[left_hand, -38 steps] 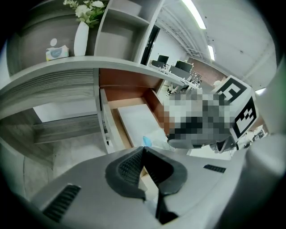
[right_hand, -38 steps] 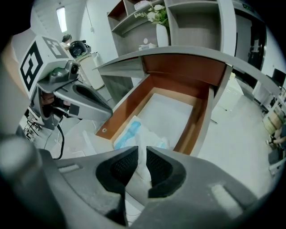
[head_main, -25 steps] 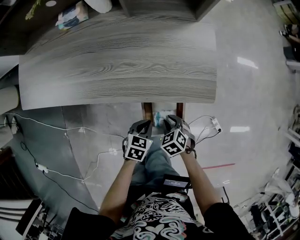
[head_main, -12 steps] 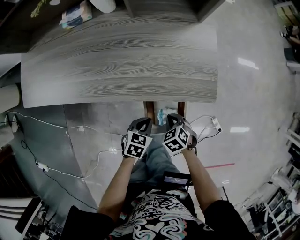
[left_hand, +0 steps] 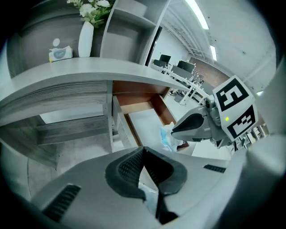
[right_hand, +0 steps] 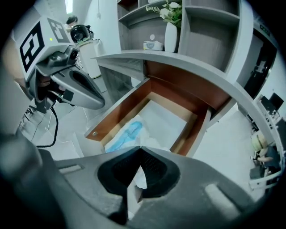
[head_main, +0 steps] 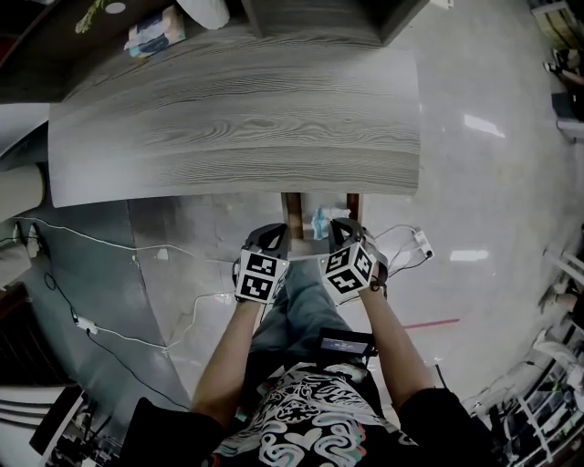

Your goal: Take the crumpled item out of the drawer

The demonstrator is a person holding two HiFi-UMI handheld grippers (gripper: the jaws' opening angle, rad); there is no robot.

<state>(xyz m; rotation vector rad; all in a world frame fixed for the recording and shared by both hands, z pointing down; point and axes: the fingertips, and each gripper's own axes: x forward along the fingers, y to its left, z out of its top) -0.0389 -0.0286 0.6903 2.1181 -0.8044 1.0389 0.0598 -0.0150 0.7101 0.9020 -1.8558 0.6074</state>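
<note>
The drawer (head_main: 290,212) stands pulled out from under the grey wooden desk (head_main: 237,119). A crumpled blue and white item (head_main: 321,222) lies in it near the front edge, also visible as the crumpled item (right_hand: 127,130) and the crumpled item (left_hand: 169,137). My left gripper (head_main: 276,235) hovers at the drawer's front left corner, jaws shut and empty. My right gripper (head_main: 342,229) hangs over the drawer's front right, jaws shut just above the item's white edge (right_hand: 152,144). I see no hold on it. The drawer floor (right_hand: 165,118) behind the item is bare white.
On the desk's back left lie a tissue pack (head_main: 151,35) and a white vase (head_main: 205,9) beside shelf uprights. White cables (head_main: 137,255) and a plug (head_main: 421,242) trail on the pale floor under and beside the desk. My legs are under the grippers.
Both grippers have shifted slightly, the left a little to the left and the right a little to the right, still side by side at the drawer's front. The item has not moved.
</note>
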